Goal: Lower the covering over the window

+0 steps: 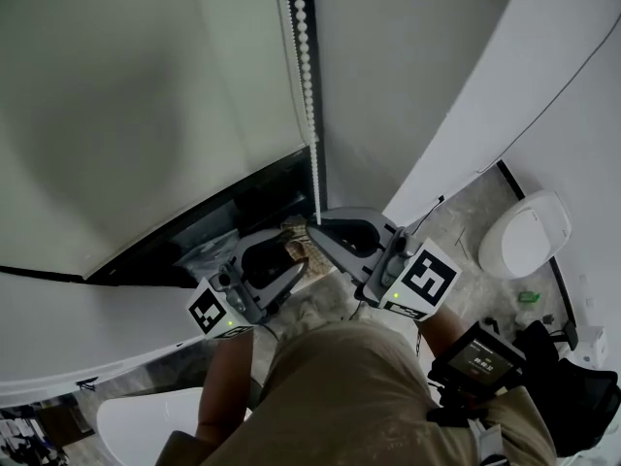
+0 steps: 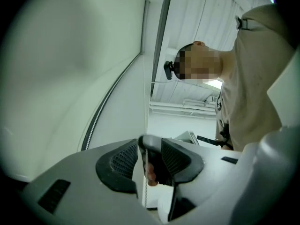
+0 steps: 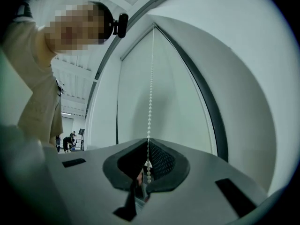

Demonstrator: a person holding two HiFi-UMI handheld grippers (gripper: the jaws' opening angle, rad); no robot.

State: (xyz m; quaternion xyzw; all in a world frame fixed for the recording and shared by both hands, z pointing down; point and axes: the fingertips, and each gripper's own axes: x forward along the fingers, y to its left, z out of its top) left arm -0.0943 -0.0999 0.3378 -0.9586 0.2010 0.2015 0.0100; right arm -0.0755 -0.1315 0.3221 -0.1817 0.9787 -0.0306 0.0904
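Observation:
A pale roller blind [image 1: 146, 95] covers most of the window, and a dark strip [image 1: 209, 226] shows under its lower edge. The white bead chain [image 1: 310, 115] hangs along the blind's right side. My right gripper [image 1: 318, 229] is shut on the bead chain [image 3: 150, 102], which runs down into its closed pads [image 3: 161, 163]. My left gripper [image 1: 288, 260] sits just below and left of it. In the left gripper view the left gripper [image 2: 152, 158] stands open, with the thin chain [image 2: 146, 191] passing loose through the gap.
A white wall [image 1: 466, 76] rises right of the window. On the floor at the right lie a rounded white object [image 1: 526, 233], a small green item [image 1: 529, 297] and a black bag [image 1: 572, 377]. A dark device with a screen [image 1: 482, 357] sits by my right arm.

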